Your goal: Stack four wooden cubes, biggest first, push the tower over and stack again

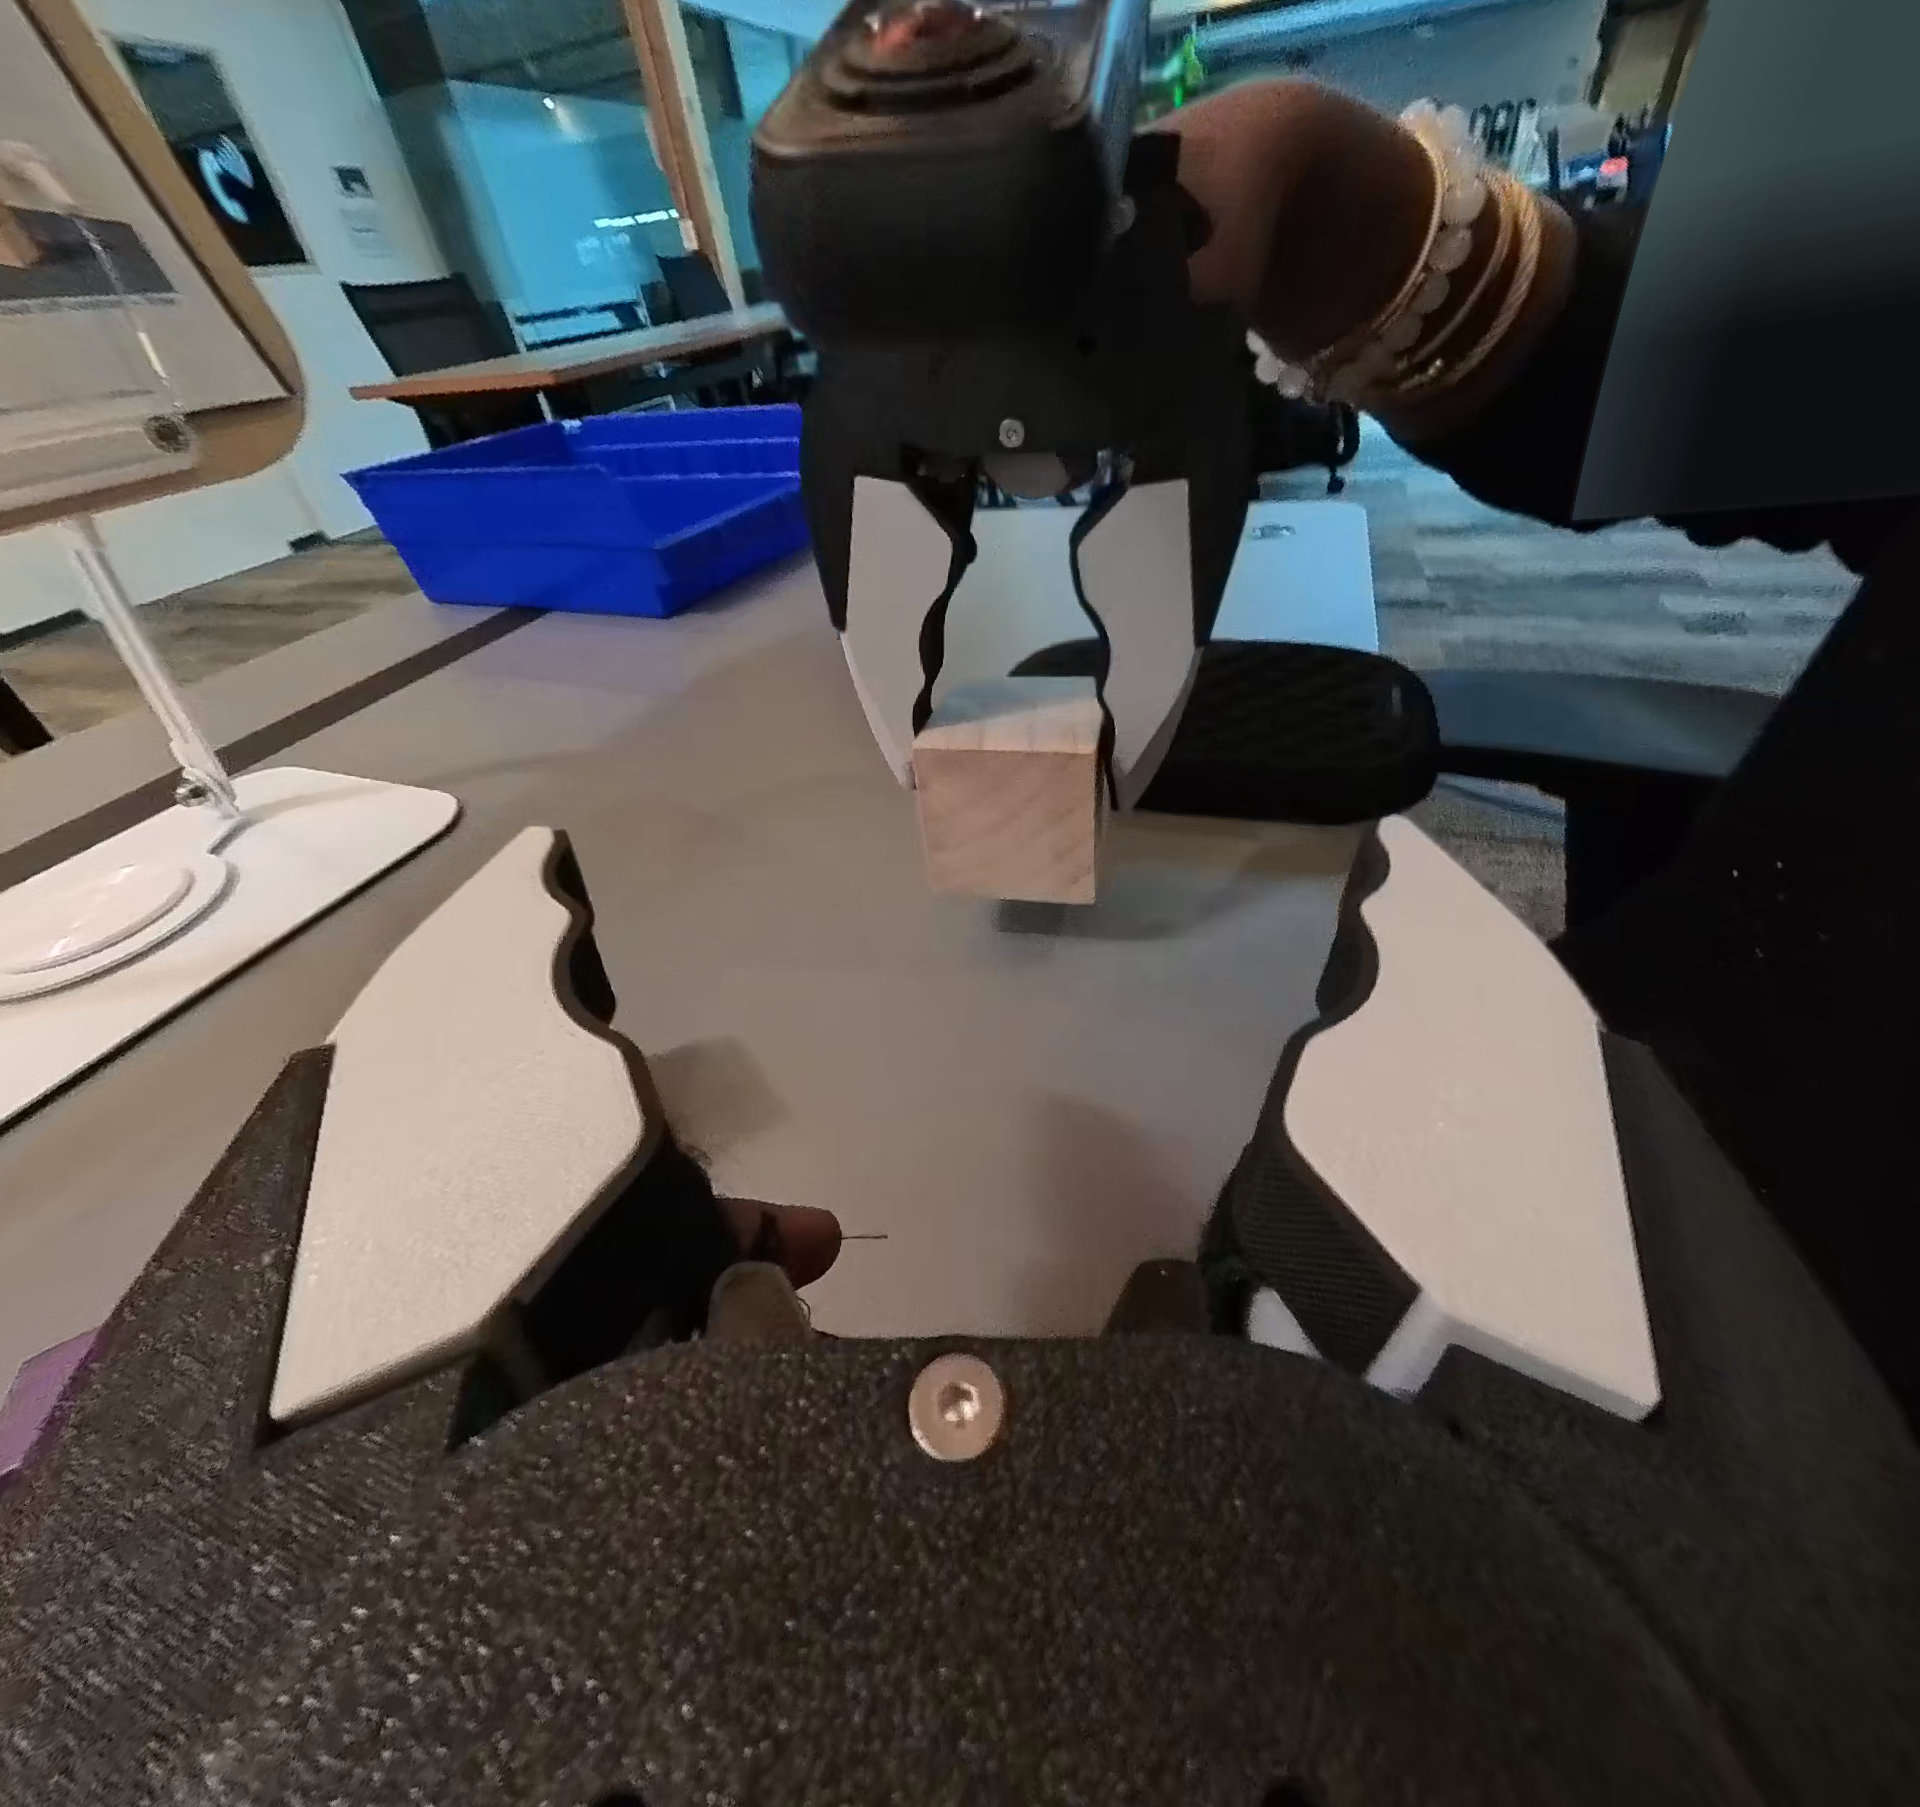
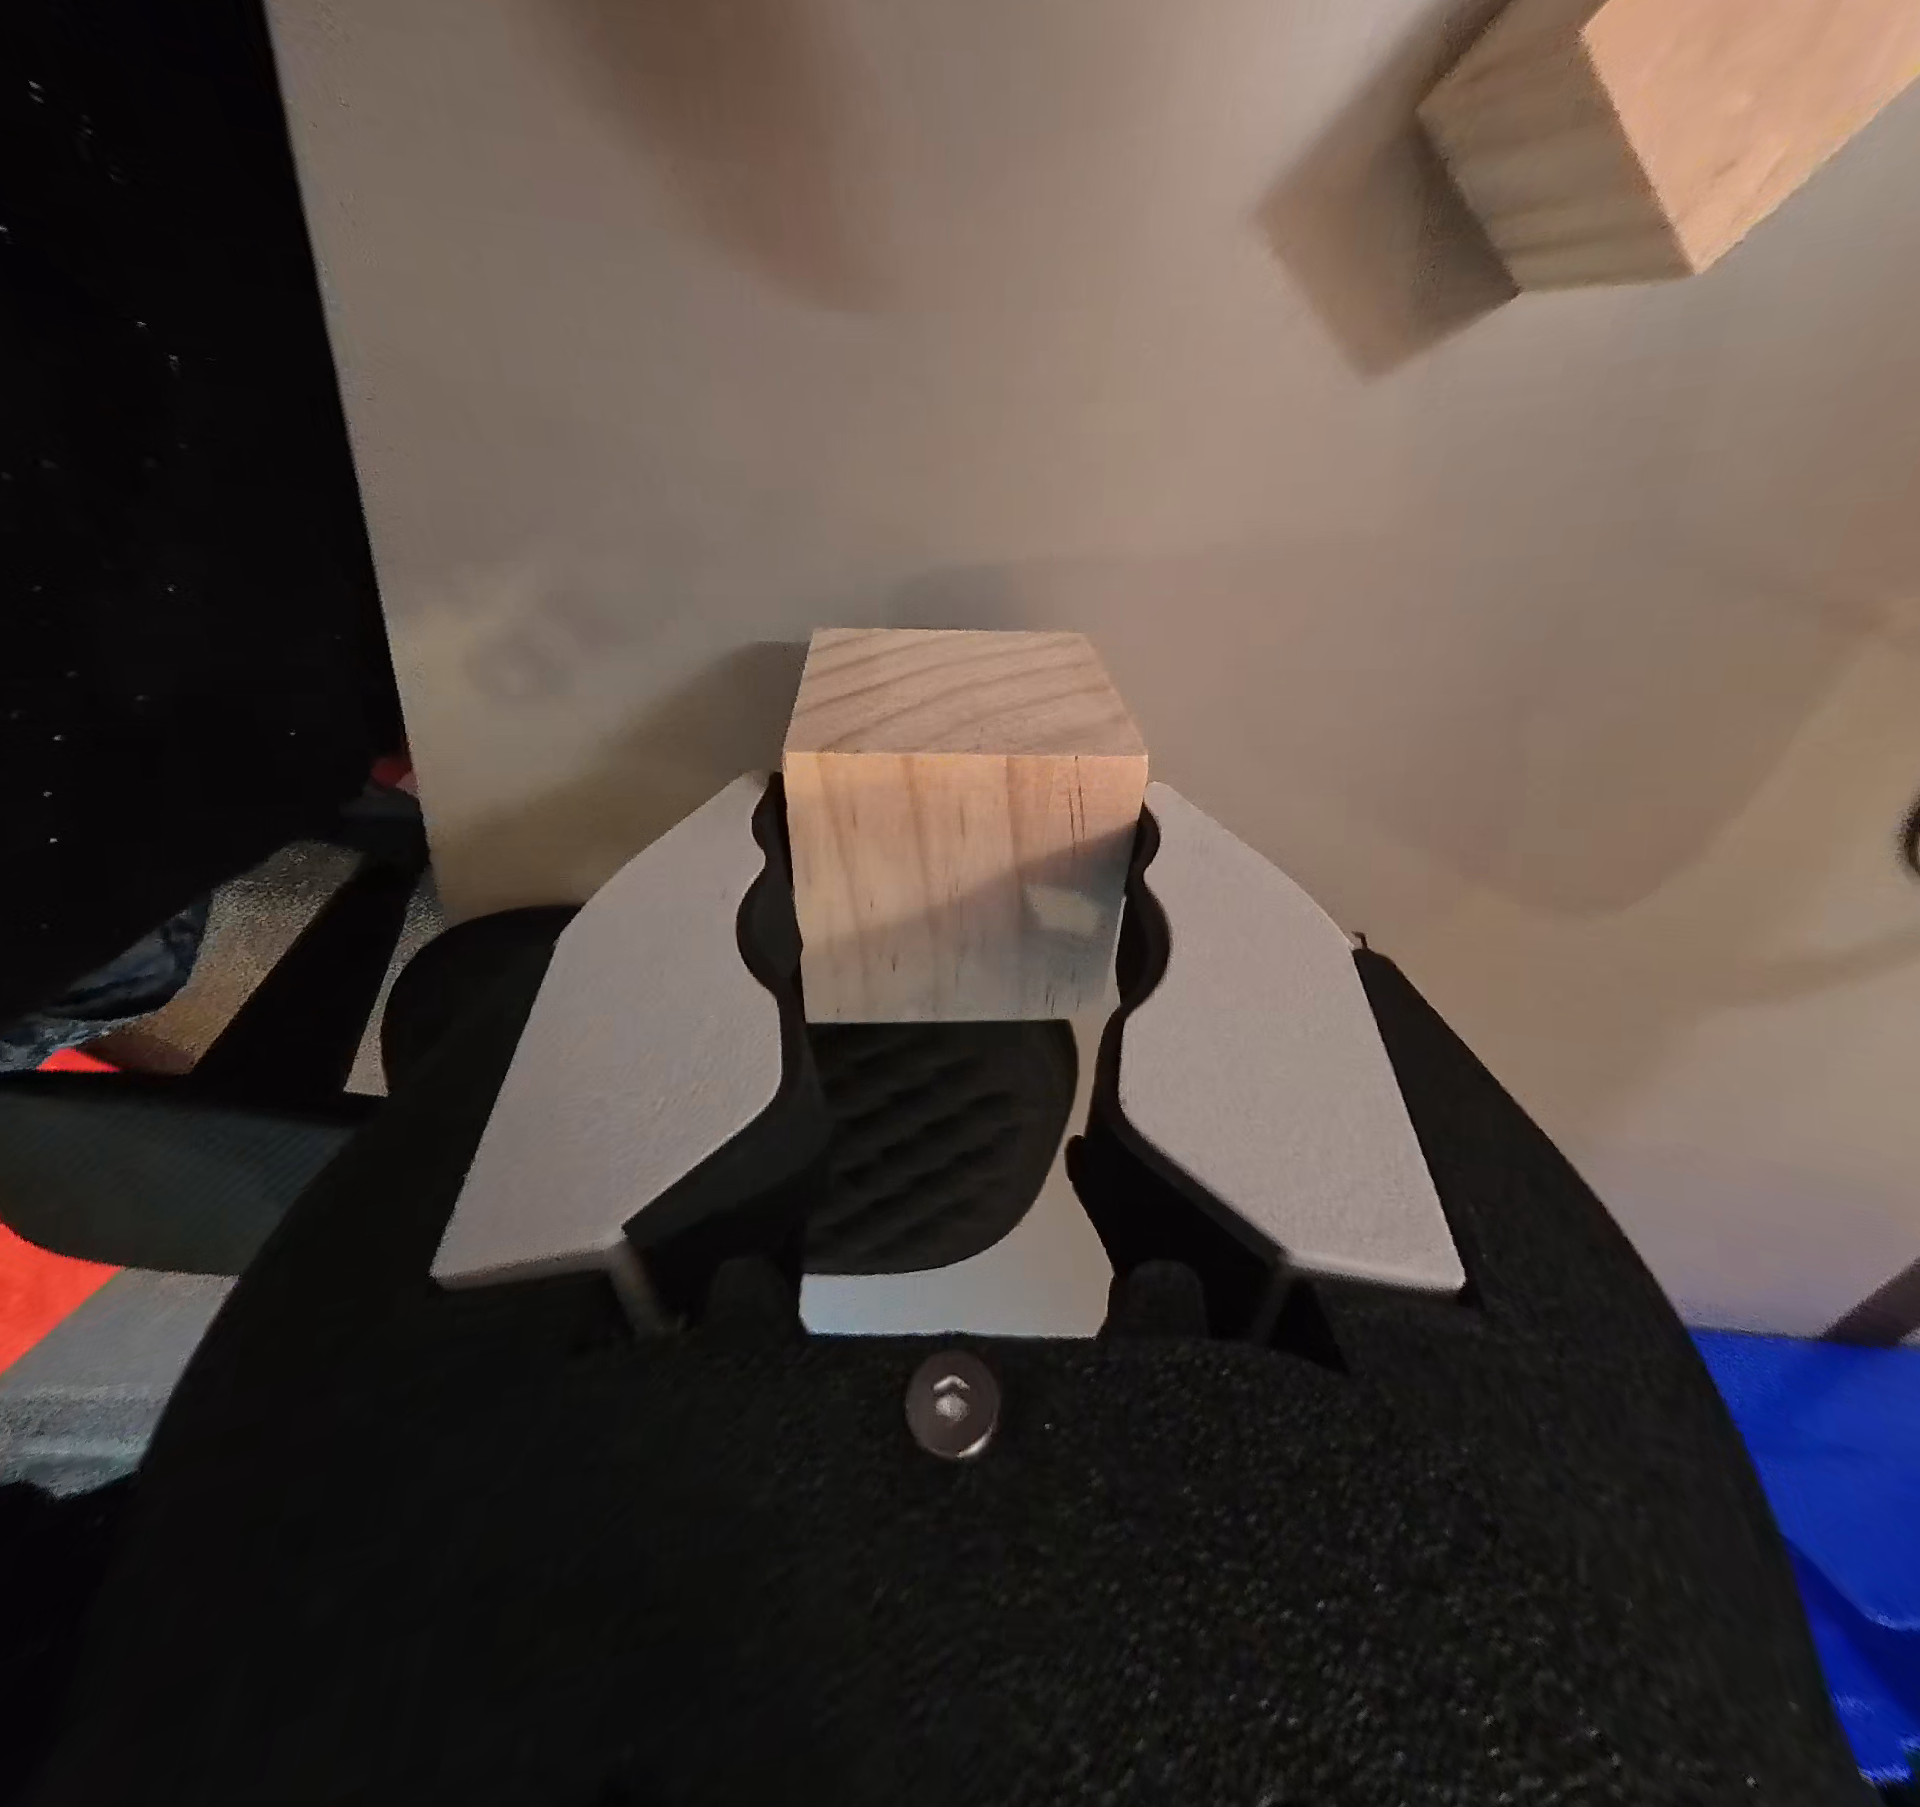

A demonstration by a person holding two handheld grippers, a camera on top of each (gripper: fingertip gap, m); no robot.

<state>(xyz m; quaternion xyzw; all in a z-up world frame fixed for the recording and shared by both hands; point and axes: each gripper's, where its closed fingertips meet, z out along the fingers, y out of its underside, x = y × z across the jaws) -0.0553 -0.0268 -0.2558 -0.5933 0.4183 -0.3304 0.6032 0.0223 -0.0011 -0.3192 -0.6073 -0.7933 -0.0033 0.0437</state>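
Observation:
My right gripper (image 2: 958, 786) is shut on a pale wooden cube (image 2: 961, 874), with both pads pressed against its sides. In the left wrist view the right gripper (image 1: 1013, 781) points down and holds the cube (image 1: 1008, 827) just above the grey table (image 1: 727, 822), with a shadow under it. My left gripper (image 1: 966, 827) is wide open and empty. It is low over the table and faces the cube, which is beyond its fingertips. A second, longer wooden block (image 2: 1683, 95) lies on the table at the upper right of the right wrist view.
A blue tray (image 1: 592, 521) stands at the table's far side and also shows in the right wrist view (image 2: 1829, 1508). A white stand base (image 1: 260, 822) with a clear post is at the left. A black mesh chair (image 1: 1309, 729) is beyond the table edge behind the cube. Some 11 cm of space lies between my two pairs of fingers.

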